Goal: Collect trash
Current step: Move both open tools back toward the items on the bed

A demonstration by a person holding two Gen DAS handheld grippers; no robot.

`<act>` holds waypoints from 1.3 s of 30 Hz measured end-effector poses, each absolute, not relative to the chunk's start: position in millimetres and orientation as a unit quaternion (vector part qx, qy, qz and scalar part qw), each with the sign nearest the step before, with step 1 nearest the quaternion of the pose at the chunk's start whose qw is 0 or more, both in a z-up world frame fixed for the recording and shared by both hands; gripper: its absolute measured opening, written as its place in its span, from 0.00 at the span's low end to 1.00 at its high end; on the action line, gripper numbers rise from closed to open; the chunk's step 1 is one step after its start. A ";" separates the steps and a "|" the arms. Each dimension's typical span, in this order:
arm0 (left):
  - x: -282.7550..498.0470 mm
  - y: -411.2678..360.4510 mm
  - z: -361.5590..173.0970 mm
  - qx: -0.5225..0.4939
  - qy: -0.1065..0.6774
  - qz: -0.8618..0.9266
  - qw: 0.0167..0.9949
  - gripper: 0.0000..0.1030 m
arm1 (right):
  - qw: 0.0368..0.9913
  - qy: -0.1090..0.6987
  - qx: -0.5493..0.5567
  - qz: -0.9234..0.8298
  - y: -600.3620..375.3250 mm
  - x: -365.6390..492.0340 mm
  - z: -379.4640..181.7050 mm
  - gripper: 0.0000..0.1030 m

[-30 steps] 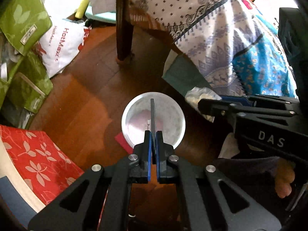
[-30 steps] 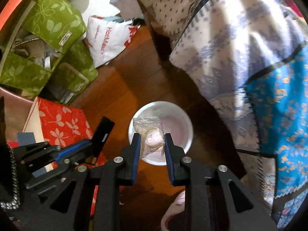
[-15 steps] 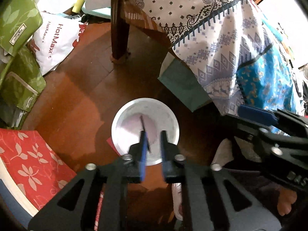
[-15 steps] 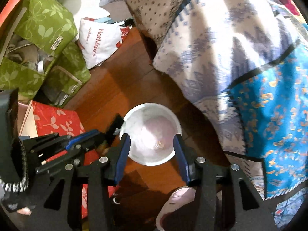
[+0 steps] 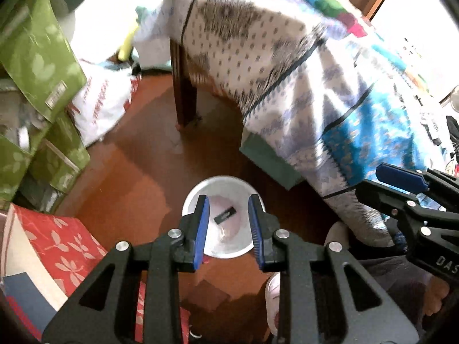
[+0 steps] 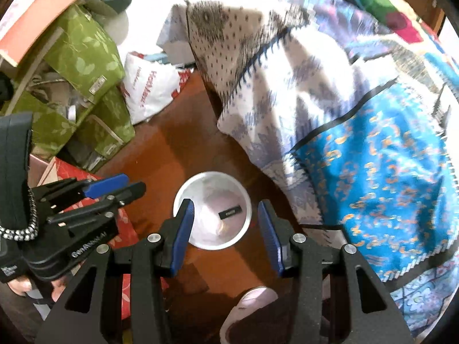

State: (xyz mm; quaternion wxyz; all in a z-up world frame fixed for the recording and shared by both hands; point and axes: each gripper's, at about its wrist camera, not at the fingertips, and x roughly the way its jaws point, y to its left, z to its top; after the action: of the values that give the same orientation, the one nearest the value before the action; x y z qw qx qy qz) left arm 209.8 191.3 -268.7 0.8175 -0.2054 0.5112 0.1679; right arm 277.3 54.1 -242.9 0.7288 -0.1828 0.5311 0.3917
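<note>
Hovering above white bin (image 5: 226, 253) on floor: left hand-held gripper (image 5: 228, 229) and right hand-held gripper (image 6: 226, 233), both wide, empty; black trash piece (image 6: 230, 211), clear wrapper (image 6: 221, 228) inside bin, apparently dropped there.

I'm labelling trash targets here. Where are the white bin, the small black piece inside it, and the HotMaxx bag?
white bin (image 6: 183, 193), right wrist view, on its upper-left rim.
small black piece (image 6: 230, 212), right wrist view, on its middle.
HotMaxx bag (image 6: 149, 89), right wrist view, on the printed white front.

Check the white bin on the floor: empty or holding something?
Holding something. The white bin stands upright, with a flat black piece and a crumpled clear wrapper lying inside.
</note>
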 end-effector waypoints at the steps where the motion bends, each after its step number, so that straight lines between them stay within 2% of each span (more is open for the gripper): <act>1: 207.7 188.2 -259.2 -0.200 0.504 0.170 0.823 0.26 | 0.734 0.523 -0.181 0.393 51.0 275.4 -236.0 0.42; 15: 191.0 122.8 -139.5 -0.147 0.393 0.151 0.895 0.28 | 0.810 0.416 -0.139 0.390 -19.9 253.5 -141.6 0.42; 23: 209.8 64.9 -87.7 -0.121 0.346 0.103 0.925 0.28 | 0.854 0.359 -0.097 0.364 -87.8 256.1 -88.6 0.42; 29: 240.8 20.4 -71.0 -0.094 0.332 0.069 0.936 0.32 | 0.883 0.328 -0.076 0.326 -142.4 267.8 -61.3 0.42; 39: 311.7 -62.7 -67.3 -0.055 0.341 -0.008 0.938 0.36 | 0.914 0.317 -0.049 0.247 -231.5 301.6 -47.7 0.42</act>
State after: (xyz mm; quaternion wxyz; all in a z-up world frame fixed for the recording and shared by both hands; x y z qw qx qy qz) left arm 311.7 -62.7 -67.3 0.9384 -0.0553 0.3409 -0.0084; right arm 301.6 -231.5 -47.7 0.9145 -0.0486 0.3172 0.2465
